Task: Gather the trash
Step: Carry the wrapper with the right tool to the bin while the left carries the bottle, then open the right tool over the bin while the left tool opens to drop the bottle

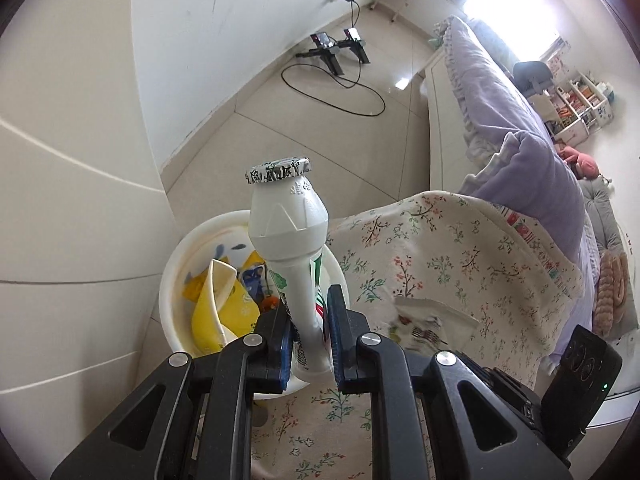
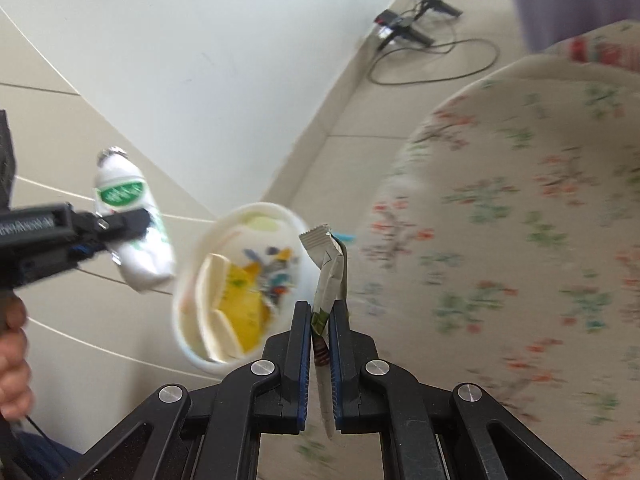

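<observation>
My left gripper (image 1: 309, 320) is shut on the narrow waist of a small white drink bottle (image 1: 286, 216) with a foil lid, held over the rim of a white round bin (image 1: 172, 280). The right wrist view shows that same bottle (image 2: 128, 216) held left of the bin (image 2: 188, 264). Inside the bin lie a yellow-and-white paper cup (image 1: 220, 308) and colourful wrappers. My right gripper (image 2: 320, 320) is shut on a flat, folded wrapper (image 2: 326, 256) that sticks up between its pads, beside the bin's right rim. In the left wrist view a wrapper (image 1: 424, 324) shows, blurred, above the cloth.
A table with a floral cloth (image 1: 440, 248) stands right of the bin. A bed with lilac bedding (image 1: 500, 112) lies beyond. On the tiled floor by the white wall lie two black stands (image 1: 340, 46) with a looped cable. A person's hand (image 2: 14, 352) holds the left gripper's handle.
</observation>
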Tool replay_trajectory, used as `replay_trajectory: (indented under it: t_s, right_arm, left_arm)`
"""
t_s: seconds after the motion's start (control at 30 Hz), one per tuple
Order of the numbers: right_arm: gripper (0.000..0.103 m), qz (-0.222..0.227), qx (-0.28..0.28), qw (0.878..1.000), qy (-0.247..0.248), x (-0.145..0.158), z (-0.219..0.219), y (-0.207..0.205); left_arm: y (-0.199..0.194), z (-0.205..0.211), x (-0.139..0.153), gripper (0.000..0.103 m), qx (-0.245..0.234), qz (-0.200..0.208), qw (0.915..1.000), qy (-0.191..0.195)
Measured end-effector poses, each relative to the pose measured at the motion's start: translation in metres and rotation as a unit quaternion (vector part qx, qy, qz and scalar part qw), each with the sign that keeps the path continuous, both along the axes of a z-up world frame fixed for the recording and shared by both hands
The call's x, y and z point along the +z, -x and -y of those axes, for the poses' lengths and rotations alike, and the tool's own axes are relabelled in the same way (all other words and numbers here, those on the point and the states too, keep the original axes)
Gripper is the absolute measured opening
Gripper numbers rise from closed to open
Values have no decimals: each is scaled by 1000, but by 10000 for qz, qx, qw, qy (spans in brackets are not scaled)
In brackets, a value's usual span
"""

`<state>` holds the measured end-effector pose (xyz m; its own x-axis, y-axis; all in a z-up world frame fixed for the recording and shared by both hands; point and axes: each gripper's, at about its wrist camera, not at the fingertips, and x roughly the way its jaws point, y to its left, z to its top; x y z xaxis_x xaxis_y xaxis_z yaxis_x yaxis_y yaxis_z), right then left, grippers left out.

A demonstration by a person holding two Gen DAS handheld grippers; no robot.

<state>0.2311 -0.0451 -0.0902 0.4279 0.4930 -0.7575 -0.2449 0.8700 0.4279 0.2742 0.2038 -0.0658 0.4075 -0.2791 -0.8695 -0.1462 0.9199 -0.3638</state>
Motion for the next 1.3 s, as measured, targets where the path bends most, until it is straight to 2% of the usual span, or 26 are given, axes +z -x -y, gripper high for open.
replay_trajectory:
  t_s: [0.13,0.23,0.43,0.47,0.53,0.57,0.67,0.8,0.93,1.0,1.07,1.17,1.3]
  right_arm:
    - [6,-104,44,9986,-521,-3,-24,-10]
    - [7,-95,140,9977,-658,-8,-50,-20]
    - [11,-120,334,9981,-504,-27,-98,-49]
    - [14,-173,376,9985,-371,-33,-107,-55]
    - [42,-290,357,9989,-30,-44,-116,-60]
    - [43,-322,314,9990,57,-49,-118,-62]
    - [44,-284,242,9992,-123,-49,-106,-60]
    - [44,-202,32,9998,-80,-45,-83,-54]
    - [44,-175,-170,9994,-262,-34,-57,-46]
    - [44,-138,-275,9988,-393,-27,-45,-42]
    - [46,-103,-342,9980,-518,-20,-34,-37]
    - [47,-95,-383,9970,-670,-10,-18,-28]
    - [47,-20,-557,9955,-765,4,6,-16]
  left_arm:
    - [-2,-7,2,17,47,37,10000,4]
    - [-4,-11,2,17,93,22,10000,-14]
    - [-7,-20,-4,17,215,-63,9997,-62]
    - [-8,-20,-6,17,229,-90,9997,-83]
    - [-9,-20,-11,16,239,-151,9996,-95]
    - [-10,-20,-12,17,230,-172,9995,-99]
    - [-12,-13,-17,17,131,-223,9996,-119]
    - [-15,-5,-24,17,53,-288,9995,-133]
    - [-22,-1,-26,18,76,-171,9998,-108]
    - [-28,0,-34,24,56,-265,9996,-110]
    - [-29,0,-44,38,66,-465,9988,-112]
    - [-25,-2,-45,39,133,-528,9985,81]
    - [-17,-5,-28,39,228,-300,9993,-40]
